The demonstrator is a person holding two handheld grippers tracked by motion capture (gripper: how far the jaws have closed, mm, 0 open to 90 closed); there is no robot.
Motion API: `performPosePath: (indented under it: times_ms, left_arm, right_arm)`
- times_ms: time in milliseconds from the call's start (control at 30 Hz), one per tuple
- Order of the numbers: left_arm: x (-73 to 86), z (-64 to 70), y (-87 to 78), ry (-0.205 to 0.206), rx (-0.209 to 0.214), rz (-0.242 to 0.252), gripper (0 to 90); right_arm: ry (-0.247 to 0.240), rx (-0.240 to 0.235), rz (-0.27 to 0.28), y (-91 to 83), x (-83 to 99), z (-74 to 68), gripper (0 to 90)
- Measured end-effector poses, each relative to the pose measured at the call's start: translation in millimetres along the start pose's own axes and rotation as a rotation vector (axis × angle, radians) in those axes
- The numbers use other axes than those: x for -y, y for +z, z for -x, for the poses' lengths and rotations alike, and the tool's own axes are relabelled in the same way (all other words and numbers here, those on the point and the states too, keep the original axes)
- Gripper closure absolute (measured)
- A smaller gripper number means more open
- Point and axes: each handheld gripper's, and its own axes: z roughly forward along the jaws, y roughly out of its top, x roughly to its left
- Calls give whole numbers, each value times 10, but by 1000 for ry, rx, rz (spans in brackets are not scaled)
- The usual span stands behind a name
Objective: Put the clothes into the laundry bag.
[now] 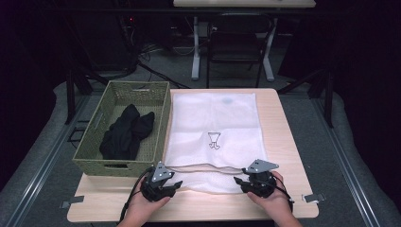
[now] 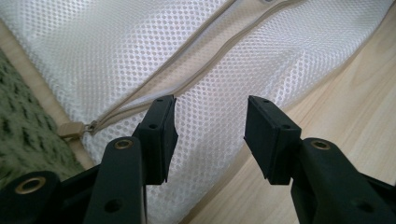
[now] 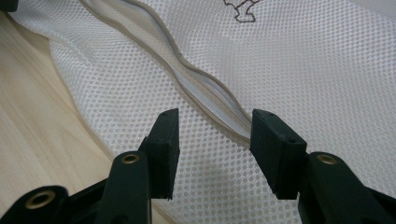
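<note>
- High view: a white mesh laundry bag (image 1: 215,137) lies flat down the middle of the light wooden worktop (image 1: 283,142), its near hem close to the near edge. Along the left edge stands a green woven basket (image 1: 158,101) holding a crumpled black garment (image 1: 125,132). The left gripper (image 1: 176,183) sits at the bag's near-left corner and the right gripper (image 1: 238,180) at its near-right corner, each held in a hand.
- Left gripper view: the left gripper (image 2: 210,135) has its jaws spread wide with nothing between them, poised over the mesh just below the beige zipper (image 2: 187,74). The zipper pull (image 2: 72,129) lies at the bag's end beside the basket, off to the side of the jaws. The zipper looks parted along its length.
- Right gripper view: the right gripper (image 3: 215,140) is likewise wide open and empty, with the wavy zipper seam (image 3: 205,93) running down between its jaws.
- Judgement: the step in hand appears to be taking hold of the bag at its opening, presumably to load the garment. Next, each gripper would need to lower and close on one layer of mesh beside the zipper, not both layers, so the mouth can be pulled apart.
</note>
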Motion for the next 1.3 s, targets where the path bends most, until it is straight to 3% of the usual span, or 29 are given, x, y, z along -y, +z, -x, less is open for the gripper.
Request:
performPosePath:
  times_ms: [100, 300, 500, 633, 667, 767, 1000, 1100, 1200, 1300]
  left_arm:
    - [-12, -29, 10, -30, 21, 4, 524]
    - [10, -57, -24, -44, 17, 9, 525]
    - [27, -79, -115, -82, 17, 35, 522]
    - [21, -94, -156, -91, -28, 64, 497]
    - [17, -114, -172, -82, -25, 57, 498]
    - [26, -129, -201, -105, -27, 74, 495]
    - [-1, -89, -380, -71, -43, 103, 489]
    - [-20, -94, -485, -54, -47, 116, 526]
    - [-27, -107, -579, -49, -76, 128, 558]
    - [-33, -133, -651, -73, -96, 133, 561]
  right_arm:
    - [-4, 13, -6, 16, 19, 7, 504]
    - [1, 19, 2, 0, 21, 23, 471]
    - [-2, 36, 6, -18, 18, -15, 421]
    - [-2, 35, 5, 7, 8, 4, 409]
    - [0, 34, 3, 16, 6, 15, 407]
    - [9, 33, 5, 18, 7, 31, 405]
    - [16, 40, 36, -28, 2, 26, 403]
    - [17, 41, 46, -39, -2, 21, 403]
    - [12, 45, 57, -41, -8, 23, 403]
    - [9, 46, 56, -32, -10, 27, 403]
